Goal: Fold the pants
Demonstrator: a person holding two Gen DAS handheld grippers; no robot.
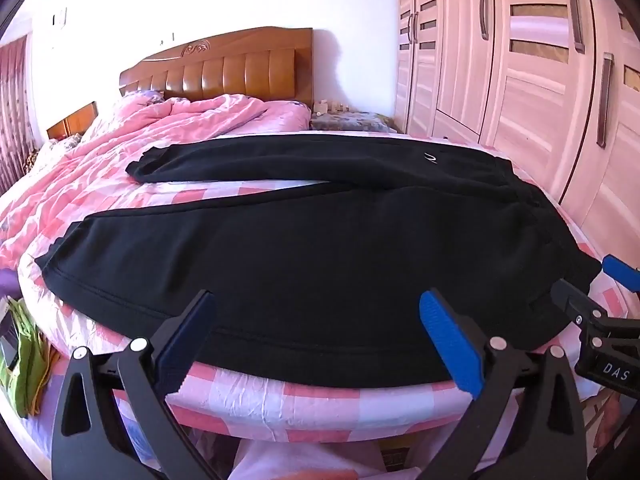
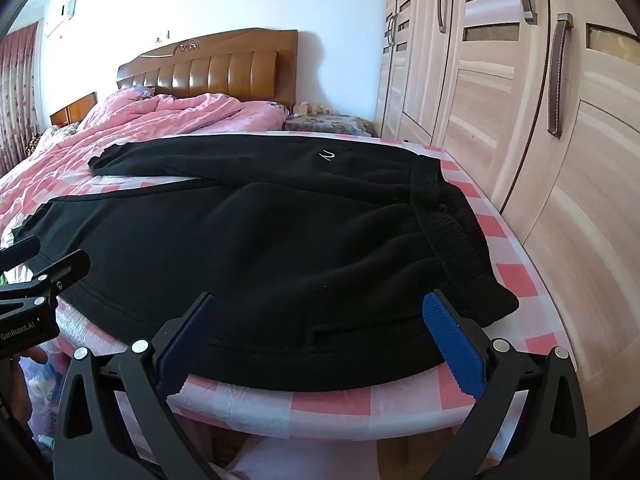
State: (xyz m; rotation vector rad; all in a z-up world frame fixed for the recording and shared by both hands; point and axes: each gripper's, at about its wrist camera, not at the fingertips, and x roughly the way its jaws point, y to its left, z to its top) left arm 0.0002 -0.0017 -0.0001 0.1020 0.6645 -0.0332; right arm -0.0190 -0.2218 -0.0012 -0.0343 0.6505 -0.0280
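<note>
Black pants [image 1: 320, 248] lie flat on the pink checkered sheet of the bed [image 1: 304, 400], waistband to the right, both legs reaching left, with a gap between the legs. They also show in the right wrist view [image 2: 260, 248], with the ribbed waistband [image 2: 452, 216] and a small white logo. My left gripper [image 1: 316, 340] is open over the near leg's edge, holding nothing. My right gripper [image 2: 320, 344] is open over the near edge by the waistband, holding nothing. The right gripper shows at the right edge of the left wrist view [image 1: 592, 304], and the left gripper at the left edge of the right wrist view [image 2: 40, 264].
A rumpled pink quilt [image 1: 132, 136] covers the far left of the bed below a wooden headboard [image 1: 224, 68]. A tall wardrobe [image 2: 520, 100] stands close along the right side. Green cloth [image 1: 24, 352] lies beside the bed at the left.
</note>
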